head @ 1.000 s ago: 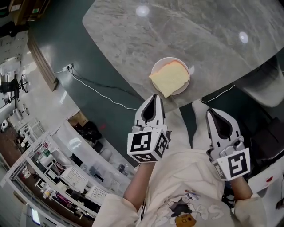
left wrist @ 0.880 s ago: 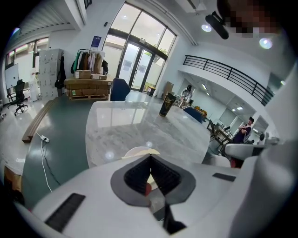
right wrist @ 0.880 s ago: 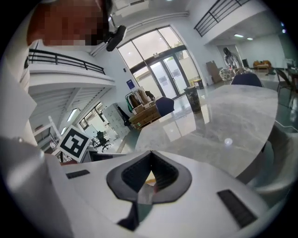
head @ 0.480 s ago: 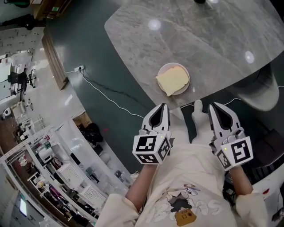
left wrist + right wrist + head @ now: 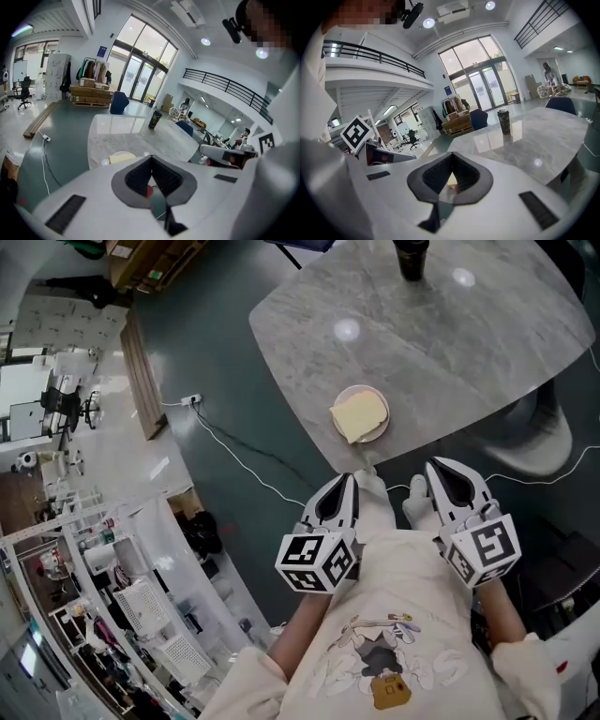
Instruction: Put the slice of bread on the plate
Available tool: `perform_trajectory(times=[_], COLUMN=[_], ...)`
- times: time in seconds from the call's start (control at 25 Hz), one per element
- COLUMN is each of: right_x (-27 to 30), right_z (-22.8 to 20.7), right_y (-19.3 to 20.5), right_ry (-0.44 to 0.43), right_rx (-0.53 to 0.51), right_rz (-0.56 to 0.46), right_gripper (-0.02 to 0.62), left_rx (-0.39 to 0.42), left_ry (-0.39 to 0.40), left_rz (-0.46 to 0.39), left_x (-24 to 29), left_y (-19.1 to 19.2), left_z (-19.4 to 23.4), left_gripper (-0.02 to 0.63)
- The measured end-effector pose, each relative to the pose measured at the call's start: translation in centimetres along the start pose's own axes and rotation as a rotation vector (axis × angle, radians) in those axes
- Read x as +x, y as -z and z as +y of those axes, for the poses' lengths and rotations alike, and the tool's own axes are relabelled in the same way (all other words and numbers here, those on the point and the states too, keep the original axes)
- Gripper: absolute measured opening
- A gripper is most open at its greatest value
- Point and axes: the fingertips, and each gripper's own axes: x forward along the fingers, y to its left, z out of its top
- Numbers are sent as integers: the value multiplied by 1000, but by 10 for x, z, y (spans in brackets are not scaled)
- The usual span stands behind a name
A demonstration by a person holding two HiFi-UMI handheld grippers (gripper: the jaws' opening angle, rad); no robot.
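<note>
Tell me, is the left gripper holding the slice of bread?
No, the slice of bread lies on the plate, and the left gripper has its jaws shut with nothing between them.

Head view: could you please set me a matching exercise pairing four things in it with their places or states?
1 slice of bread
2 dark cup
3 white cable
4 left hand-held gripper

A on the floor
B jaws shut, nothing held
C lying on the plate
D standing at the far side of the table

Pairs: 1-C, 2-D, 3-A, 4-B.
</note>
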Motion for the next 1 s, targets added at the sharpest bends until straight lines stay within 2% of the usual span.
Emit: perform_trajectory(times=[0.16,0.24,0.36,0.6,0.76,1.0], right_x=[-22,-35,-54,-78,-88,-103], right_z=[5,6,9,19,10,-3], right_y=[3,4,2,16,34,51], right_ry=[-55,-64,-91,-142,-115,-52], right_rx=[11,7,10,6,39,56], right_rz=[-5,-20,-46,-59,-56,-42], right_gripper=[5,5,5,5,5,5], left_rx=[-19,14,59,14,-2,47], left_ry=[40,54,33,-6,-30,26], left_rz=[-7,-1,-17,-4,22,59], left_x=[-12,-19,-35,-59,-65,-58], left_y=[15,24,28,63,82,96], left_z=[-34,-55,-74,-83,-76,-86], left_gripper=[11,11,11,11,11,11])
